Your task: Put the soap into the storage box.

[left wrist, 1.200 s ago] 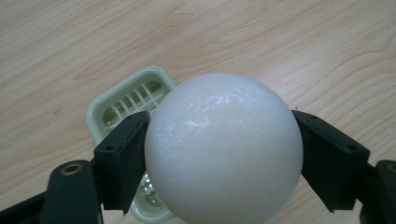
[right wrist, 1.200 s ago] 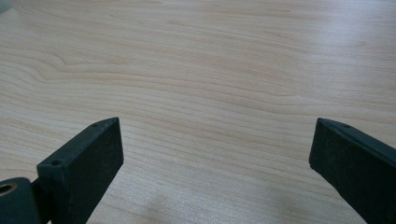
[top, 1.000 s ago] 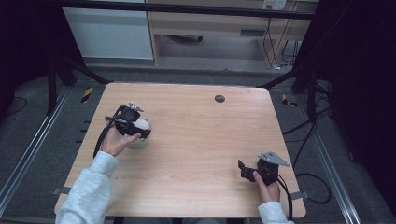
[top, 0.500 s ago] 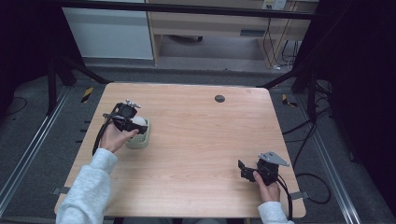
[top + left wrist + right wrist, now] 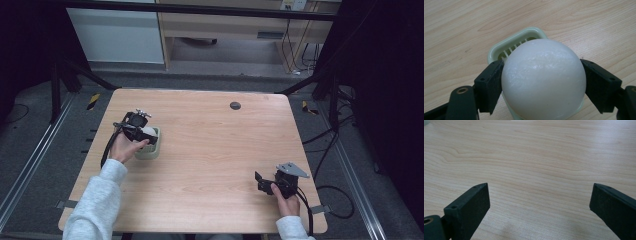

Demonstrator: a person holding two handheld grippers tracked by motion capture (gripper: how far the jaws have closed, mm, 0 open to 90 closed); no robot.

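- Left gripper (image 5: 141,131), at the table's left side, clamps a white egg (image 5: 542,80) directly above a pale green slotted holder (image 5: 507,48) (apparently an egg slicer); the drop looks straight down.
- Right gripper (image 5: 265,182) rests near the right edge, jaws spread wide and empty, well apart from the holder.
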